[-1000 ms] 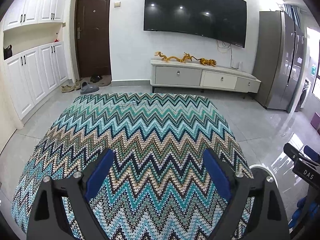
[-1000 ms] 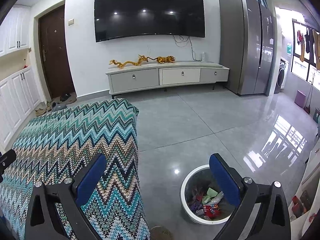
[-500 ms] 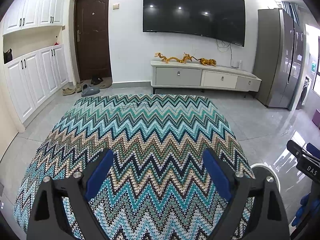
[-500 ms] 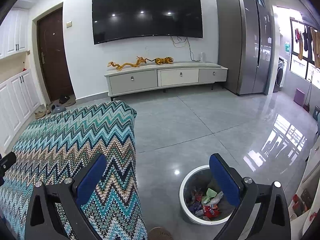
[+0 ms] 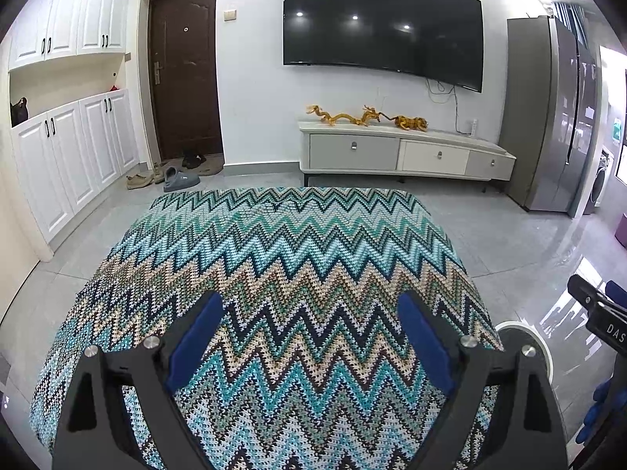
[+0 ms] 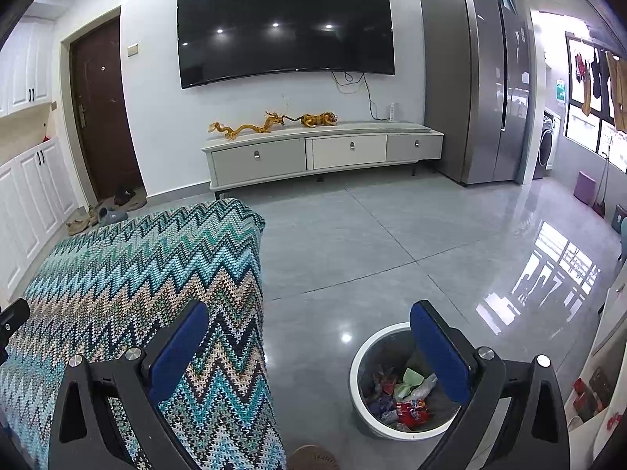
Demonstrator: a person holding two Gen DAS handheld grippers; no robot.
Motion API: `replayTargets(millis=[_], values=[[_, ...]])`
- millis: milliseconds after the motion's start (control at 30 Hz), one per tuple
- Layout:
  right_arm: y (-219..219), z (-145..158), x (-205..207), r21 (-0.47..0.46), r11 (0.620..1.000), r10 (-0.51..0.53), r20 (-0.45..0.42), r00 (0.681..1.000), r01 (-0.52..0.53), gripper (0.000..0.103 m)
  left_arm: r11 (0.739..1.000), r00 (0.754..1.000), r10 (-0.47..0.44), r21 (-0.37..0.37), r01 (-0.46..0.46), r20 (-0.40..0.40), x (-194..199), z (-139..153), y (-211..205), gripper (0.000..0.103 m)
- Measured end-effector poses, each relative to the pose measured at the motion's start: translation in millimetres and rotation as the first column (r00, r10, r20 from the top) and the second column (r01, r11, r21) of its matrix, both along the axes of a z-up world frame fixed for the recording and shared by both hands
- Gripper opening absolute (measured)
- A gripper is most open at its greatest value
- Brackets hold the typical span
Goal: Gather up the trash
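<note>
A white-rimmed trash bin (image 6: 362, 360) stands on the grey floor right of the table. It holds crumpled wrappers (image 6: 407, 395) in red, green and white. Its rim also shows in the left wrist view (image 5: 521, 331). My right gripper (image 6: 309, 337) is open and empty, held above the table's right edge and the bin. My left gripper (image 5: 309, 329) is open and empty above the zigzag cloth (image 5: 274, 274) that covers the table. No trash shows on the cloth. The right gripper's body shows at the right edge of the left wrist view (image 5: 599, 313).
A TV cabinet (image 6: 325, 154) with golden figurines stands at the far wall under a wall TV. A steel fridge (image 6: 478, 86) is at the right. Shoes (image 5: 164, 176) lie by the brown door. White cupboards (image 5: 66, 156) line the left wall.
Both grippers have risen and tilted slightly, so the room sits a little lower in both views. Both stay open and empty.
</note>
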State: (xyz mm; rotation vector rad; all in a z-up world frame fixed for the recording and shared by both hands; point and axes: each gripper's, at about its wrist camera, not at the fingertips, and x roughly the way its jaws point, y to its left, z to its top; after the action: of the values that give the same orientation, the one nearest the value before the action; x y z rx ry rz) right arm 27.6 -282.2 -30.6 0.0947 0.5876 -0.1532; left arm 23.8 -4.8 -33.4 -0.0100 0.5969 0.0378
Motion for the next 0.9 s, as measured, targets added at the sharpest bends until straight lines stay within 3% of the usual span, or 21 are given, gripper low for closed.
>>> replayTargets(millis=[900], values=[[1.8,7.4,-4.6,-0.008,1.000,-0.006,0.009,1.000,0.006,0.103,1.000,1.000,0.014,-0.007,-0.014,0.006,-1.4,2.1,2.8,0.091]])
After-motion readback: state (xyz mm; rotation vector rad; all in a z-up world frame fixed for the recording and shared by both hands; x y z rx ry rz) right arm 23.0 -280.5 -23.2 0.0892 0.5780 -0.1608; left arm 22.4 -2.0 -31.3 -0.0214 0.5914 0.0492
